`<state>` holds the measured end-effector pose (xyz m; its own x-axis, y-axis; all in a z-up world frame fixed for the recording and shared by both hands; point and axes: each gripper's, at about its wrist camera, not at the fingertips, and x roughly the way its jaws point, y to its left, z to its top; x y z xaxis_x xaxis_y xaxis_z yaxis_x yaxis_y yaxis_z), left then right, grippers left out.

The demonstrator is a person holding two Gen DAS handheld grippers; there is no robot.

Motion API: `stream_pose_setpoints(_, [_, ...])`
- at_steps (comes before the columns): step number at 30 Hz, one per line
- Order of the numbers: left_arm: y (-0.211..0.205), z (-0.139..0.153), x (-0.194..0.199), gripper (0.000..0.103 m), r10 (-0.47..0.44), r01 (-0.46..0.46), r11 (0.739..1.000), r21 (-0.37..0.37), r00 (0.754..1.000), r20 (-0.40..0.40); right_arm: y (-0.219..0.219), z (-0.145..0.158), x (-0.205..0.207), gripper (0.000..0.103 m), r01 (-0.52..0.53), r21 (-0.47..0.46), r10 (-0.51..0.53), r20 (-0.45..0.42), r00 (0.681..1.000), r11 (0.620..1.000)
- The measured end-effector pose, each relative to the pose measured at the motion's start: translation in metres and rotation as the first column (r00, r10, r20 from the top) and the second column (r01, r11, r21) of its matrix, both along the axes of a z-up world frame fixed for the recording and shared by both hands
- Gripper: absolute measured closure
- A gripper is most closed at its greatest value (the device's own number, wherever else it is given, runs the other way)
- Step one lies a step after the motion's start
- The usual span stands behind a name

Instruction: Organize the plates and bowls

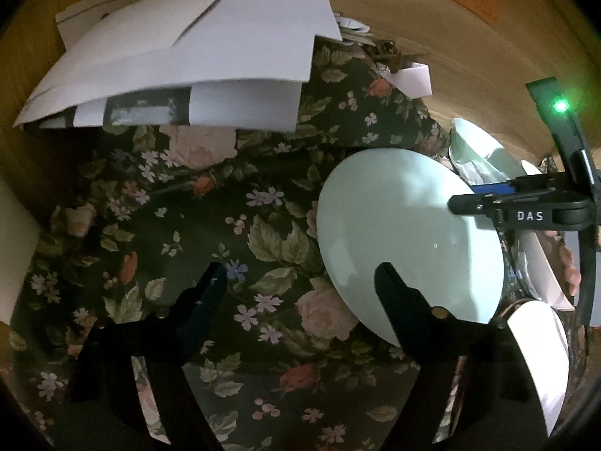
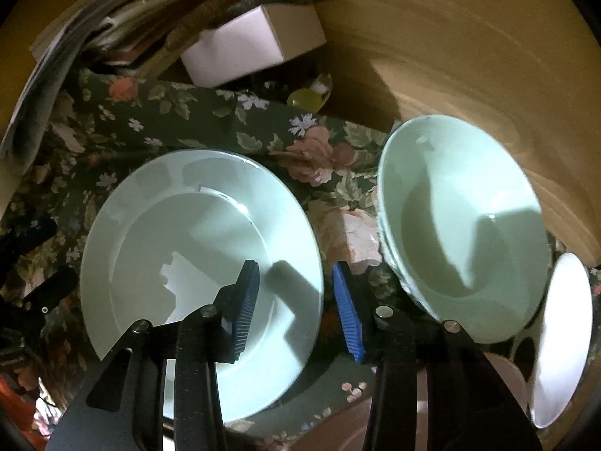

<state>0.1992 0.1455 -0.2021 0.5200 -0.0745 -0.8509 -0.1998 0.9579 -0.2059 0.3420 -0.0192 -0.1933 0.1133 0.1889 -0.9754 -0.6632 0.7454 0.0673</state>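
A pale green plate point(image 2: 188, 240) lies on the floral tablecloth point(image 2: 157, 120); it also shows in the left wrist view point(image 1: 398, 233). My right gripper point(image 2: 296, 300) is open, its blue-padded jaws straddling the plate's right rim: one over the plate, one outside it. A pale green bowl point(image 2: 462, 225) stands to the right of the plate, and shows behind it in the left wrist view point(image 1: 477, 150). My left gripper point(image 1: 300, 282) is open and empty, over the cloth at the plate's left edge. My right gripper point(image 1: 473, 203) reaches in from the right there.
White dishes point(image 2: 559, 334) sit at the right edge, also in the left wrist view point(image 1: 541, 353). Large white folded papers point(image 1: 188, 56) lie at the back of the table. A white box point(image 2: 255, 45), stacked papers point(image 2: 56, 60) and a yellow-green object point(image 2: 306, 97) lie behind.
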Motion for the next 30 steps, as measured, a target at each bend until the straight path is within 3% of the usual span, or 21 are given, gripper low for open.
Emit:
stream_pose_setpoints(7, [0.014,0.001,-0.013,0.026,0.015,-0.014,1.0,-0.019,1.0,0.004,0.013,0.002,-0.013,0.07,-0.024,-0.005,0.024,-0.013,1.0,1.0])
stream_pose_setpoints(16, [0.036,-0.011,-0.027,0.035,0.058,-0.06,0.997,-0.04,0.997,-0.05,0.036,0.011,-0.053,0.07,-0.083,0.055,0.086,-0.039,0.996,0.995])
stream_pose_setpoints(23, [0.04,-0.01,-0.036,0.041,0.045,-0.046,0.999,-0.025,0.998,-0.049,0.04,0.007,-0.08,0.07,-0.058,0.109,0.065,-0.062,0.996,0.992])
stream_pose_setpoints(30, [0.037,-0.011,-0.035,0.042,0.01,-0.011,0.999,-0.041,0.999,-0.036,0.036,-0.008,-0.095,0.068,-0.016,0.147,0.028,-0.076,0.997,0.989])
